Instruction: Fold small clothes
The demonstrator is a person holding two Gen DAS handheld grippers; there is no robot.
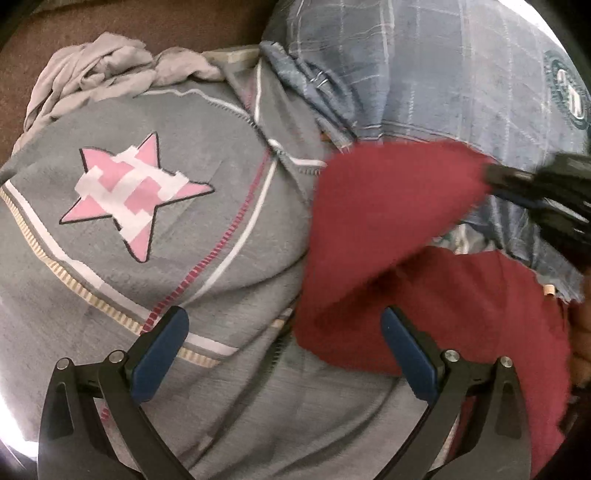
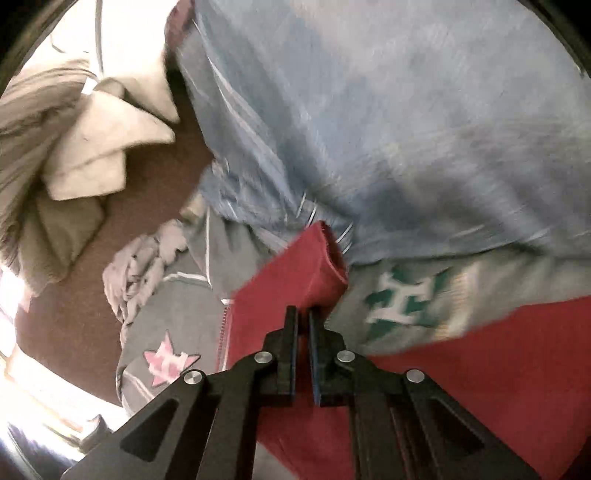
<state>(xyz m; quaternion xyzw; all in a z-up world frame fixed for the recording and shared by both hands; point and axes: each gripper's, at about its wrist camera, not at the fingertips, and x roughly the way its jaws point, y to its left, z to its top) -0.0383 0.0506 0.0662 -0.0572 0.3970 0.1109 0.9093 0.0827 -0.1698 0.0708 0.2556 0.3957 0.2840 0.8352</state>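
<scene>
Nearest the left wrist camera, the left gripper [image 1: 284, 325] hangs with its 2 blue-padded fingers [image 1: 162, 350] spread wide apart and nothing between them. They hover above a heap of small clothes, the left finger over grey cloth, the right finger over dark red cloth.

At the far left of that view lies a crumpled pale grey garment [image 1: 92, 74], bunched against a brown surface [image 1: 110, 22]. Just near of it spreads a grey garment [image 1: 207, 177] bearing a pink and white star [image 1: 129, 192], with white, tan and red striped seams running across it. To the right of the star lies the dark red garment [image 1: 399, 221], one flap of it lifted and folded over the rest. Beyond it, far right, sits a blue plaid garment [image 1: 424, 74] with a round dark green badge [image 1: 569, 92].

At the right edge, the right gripper [image 1: 491, 177] reaches in, blurred, its fingers pressed shut on the raised edge of the red flap.

From the right wrist camera, the same closed fingers [image 2: 291, 332] pinch the red garment [image 2: 280, 295] between them. Left of it are a cream cloth [image 2: 103, 147], the pale crumpled garment [image 2: 140, 266] and the star [image 2: 168, 360]. To the right lies a grey cloth with a green and white emblem [image 2: 402, 302], and the blue plaid [image 2: 406, 129] lies beyond.
</scene>
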